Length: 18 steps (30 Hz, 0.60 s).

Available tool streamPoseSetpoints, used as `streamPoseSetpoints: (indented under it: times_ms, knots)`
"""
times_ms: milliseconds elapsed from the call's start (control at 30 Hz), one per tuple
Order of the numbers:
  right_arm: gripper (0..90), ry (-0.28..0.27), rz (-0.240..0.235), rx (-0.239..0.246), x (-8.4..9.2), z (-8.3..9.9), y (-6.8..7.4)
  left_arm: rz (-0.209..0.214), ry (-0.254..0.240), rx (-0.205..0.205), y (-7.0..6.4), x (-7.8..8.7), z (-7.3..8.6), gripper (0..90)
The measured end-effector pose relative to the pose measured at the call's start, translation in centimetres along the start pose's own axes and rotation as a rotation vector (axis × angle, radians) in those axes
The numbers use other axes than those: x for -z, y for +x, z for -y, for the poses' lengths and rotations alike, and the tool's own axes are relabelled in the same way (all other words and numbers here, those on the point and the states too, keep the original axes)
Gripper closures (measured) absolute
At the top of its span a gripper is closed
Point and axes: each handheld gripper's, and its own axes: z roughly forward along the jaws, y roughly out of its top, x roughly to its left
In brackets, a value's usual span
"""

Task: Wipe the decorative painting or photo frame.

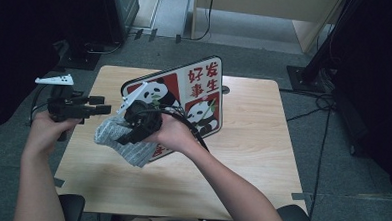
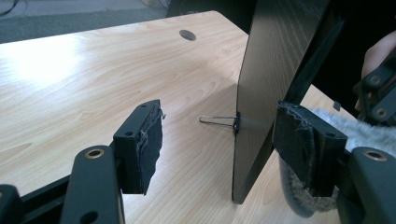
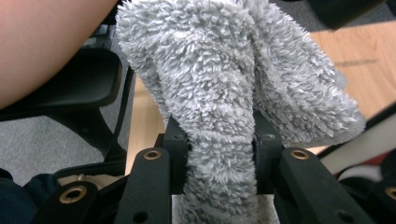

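Board: lower left corner hidden behind the grey cloth and the right gripper. Left gripper view: board's top cut off by the frame. Right gripper view: cloth's top and lower end run past the frame edges.

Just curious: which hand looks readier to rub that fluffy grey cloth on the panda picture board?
Right, probably. The right gripper is clamped on the fluffy grey cloth beside the panda picture board; the left gripper hangs open, holding nothing.

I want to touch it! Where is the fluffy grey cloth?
The fluffy grey cloth hangs pinched in the right gripper, left of centre in the high view, before the upright panda board.
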Motion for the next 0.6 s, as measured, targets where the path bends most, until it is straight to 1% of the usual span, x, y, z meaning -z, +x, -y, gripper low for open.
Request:
streamPoseSetpoints:
  times_ms: [33, 67, 133, 200, 233, 300, 333, 433, 600]
  knots:
    - [67.3, 0.0, 0.0, 0.0, 0.1, -0.2, 0.0, -0.002, -0.008, 0.005, 0.0, 0.2, 0.1, 33.2]
    - [67.2, -0.009, -0.006, -0.001, 0.5, -0.9, -0.3, -0.004, -0.013, 0.004, 0.1, 0.5, 0.2, 33.2]
    - [67.3, -0.015, -0.007, 0.004, 0.6, -1.1, -0.4, -0.006, -0.019, 0.008, 0.1, 0.6, 0.2, 33.2]
    - [67.2, -0.024, -0.005, 0.004, 1.1, -1.9, -0.7, -0.009, -0.028, 0.012, 0.2, 1.0, 0.3, 33.2]
    - [67.2, -0.022, -0.006, 0.002, 1.2, -2.0, -0.7, -0.009, -0.029, 0.009, 0.3, 1.1, 0.3, 33.2]
    - [67.2, -0.026, -0.002, 0.017, 1.5, -2.5, -0.9, -0.011, -0.033, 0.012, 0.3, 1.2, 0.3, 33.2]
    - [67.2, -0.026, -0.002, 0.017, 1.5, -2.5, -0.9, -0.011, -0.033, 0.012, 0.3, 1.2, 0.3, 33.3]
    - [67.1, -0.039, -0.005, 0.005, 2.2, -3.3, -1.1, -0.011, -0.033, 0.011, 0.4, 1.3, 0.4, 33.2]
    - [67.0, -0.053, 0.013, 0.018, 3.0, -4.2, -1.5, -0.009, -0.034, 0.01, 0.3, 1.3, 0.4, 33.2]
